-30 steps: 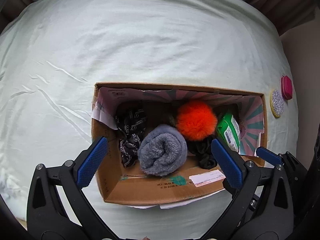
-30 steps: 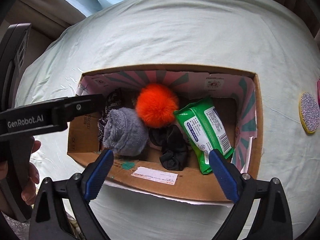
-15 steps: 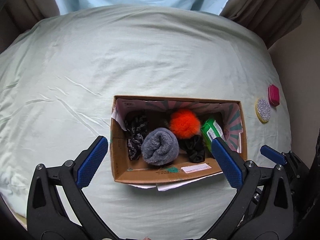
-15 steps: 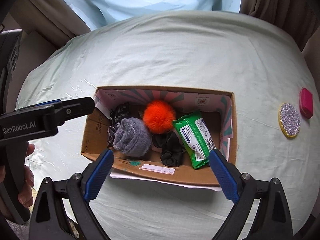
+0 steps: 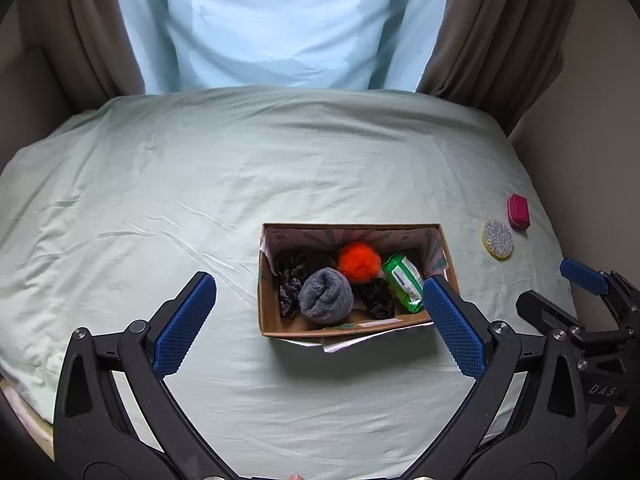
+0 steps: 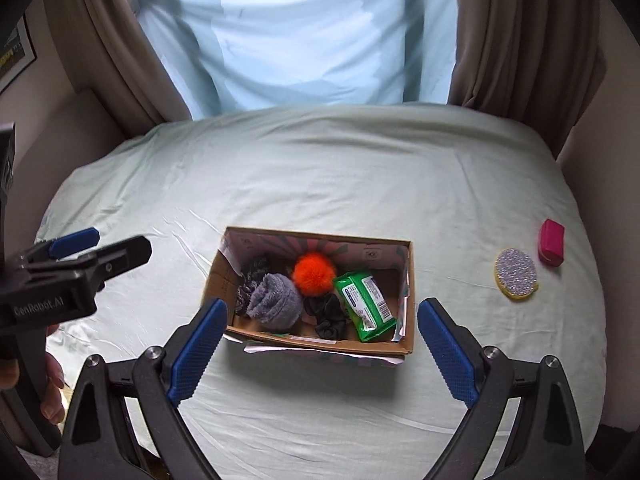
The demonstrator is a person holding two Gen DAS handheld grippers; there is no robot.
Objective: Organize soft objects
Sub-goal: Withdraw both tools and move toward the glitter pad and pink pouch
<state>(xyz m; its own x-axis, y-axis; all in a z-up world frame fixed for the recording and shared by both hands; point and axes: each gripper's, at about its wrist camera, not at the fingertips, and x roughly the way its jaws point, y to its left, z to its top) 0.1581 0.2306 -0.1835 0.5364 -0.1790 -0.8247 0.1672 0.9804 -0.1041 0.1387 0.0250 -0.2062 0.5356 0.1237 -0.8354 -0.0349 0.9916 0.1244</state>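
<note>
Bed (image 5: 160, 200): box (image 5: 344, 328) w/ softs ahead, betw. hand-held gripper (image 5: 320, 320) tips.

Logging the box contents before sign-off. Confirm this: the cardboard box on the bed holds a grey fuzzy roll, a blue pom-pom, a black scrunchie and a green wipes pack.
Wrong on one point: the pom-pom is orange, not blue, as the right wrist view shows. The cardboard box, grey fuzzy roll, black scrunchie and green wipes pack are as stated.

An open cardboard box (image 6: 408, 280) sits on the pale green bedsheet (image 6: 320, 184), ahead of and between the right gripper's fingers (image 6: 198, 344). In it, left to right: a patterned dark scrunchie (image 6: 250, 276), a rolled grey fleece sock (image 6: 276, 300), a black scrunchie (image 6: 330, 316), a green wet-wipe packet (image 6: 364, 300). An orange fluffy pompom (image 6: 314, 273) lies behind them. Well right of the box lie a round glittery sponge (image 6: 517, 274) and, just beyond, a pink small case (image 6: 552, 242).
</note>
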